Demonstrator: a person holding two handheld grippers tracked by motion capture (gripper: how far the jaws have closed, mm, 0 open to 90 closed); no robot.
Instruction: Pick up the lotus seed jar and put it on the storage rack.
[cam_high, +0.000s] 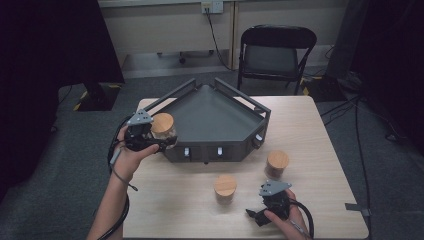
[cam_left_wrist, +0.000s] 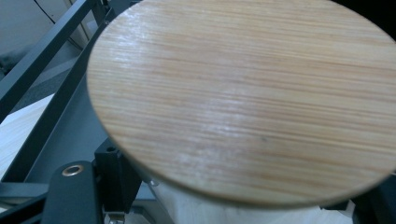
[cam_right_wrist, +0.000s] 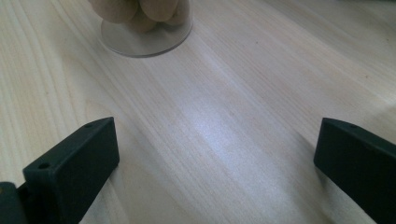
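Left claw (cam_high: 161, 141) grips a jar (cam_high: 163, 129), seemingly touching the tray's rail (cam_high: 167, 97); right claw (cam_high: 251, 214) gapes.

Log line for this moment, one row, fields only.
left gripper: shut on jar, at tray left edge | right gripper: open, empty, low over table | two jars standing on table

Jar lid (cam_left_wrist: 243, 98): pale wood, fine straight grain, smooth with soft sheen. Jar wall (cam_high: 167, 136): clear glass. Worktop (cam_right_wrist: 224, 107): light wood-grain, smooth, slightly glossy. Tray (cam_high: 210, 120): dark matt metal.
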